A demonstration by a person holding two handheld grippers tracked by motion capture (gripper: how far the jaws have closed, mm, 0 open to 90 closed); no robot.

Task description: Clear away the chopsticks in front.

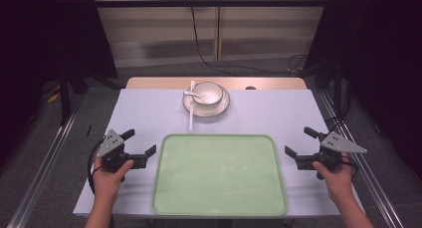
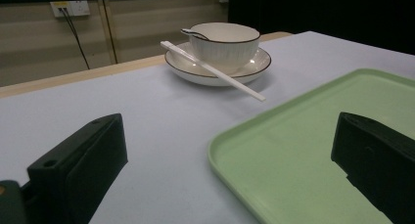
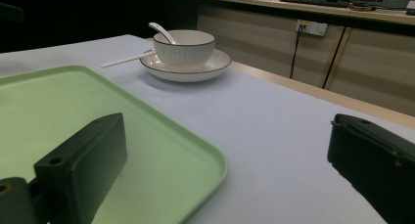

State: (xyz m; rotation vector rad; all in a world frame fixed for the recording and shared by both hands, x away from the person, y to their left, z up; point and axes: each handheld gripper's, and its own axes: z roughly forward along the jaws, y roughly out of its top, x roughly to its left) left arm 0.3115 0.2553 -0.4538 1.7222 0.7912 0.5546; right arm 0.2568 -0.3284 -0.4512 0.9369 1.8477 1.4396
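Fingers [image 2: 78, 170] on the left gripper [image 1: 138, 144] spread wide, nothing between them; the right gripper [image 1: 300, 142] the same, jaws apart and empty. Both sit low at the near corners of the table [image 1: 149, 108], one on each side of the green tray [image 1: 219, 175], each pointing in toward the far middle.

Things they seem headed for: a white bowl [image 1: 207, 93] with a spoon [image 1: 191, 94] resting in it, standing on a plate [image 1: 219, 108] at the far centre of the table, well apart from both grippers. White chopsticks [image 1: 191, 106] lie across the plate's left rim, near tip on the table just short of the tray's far edge. The tray has nothing on it.

Judgement: the job has hardly begun, likely moving the dishes onto the tray.

How to do the reach well:
- bring one gripper in at a time, so the hands don't cross over the tray
- the chopsticks are thin and only propped on the rim; take them first or they may roll off if the plate shifts
- grip the plate by its rim, jaws level, and keep it flat so bowl and spoon don't slide
- come in low over the tray's raised edge without bumping it
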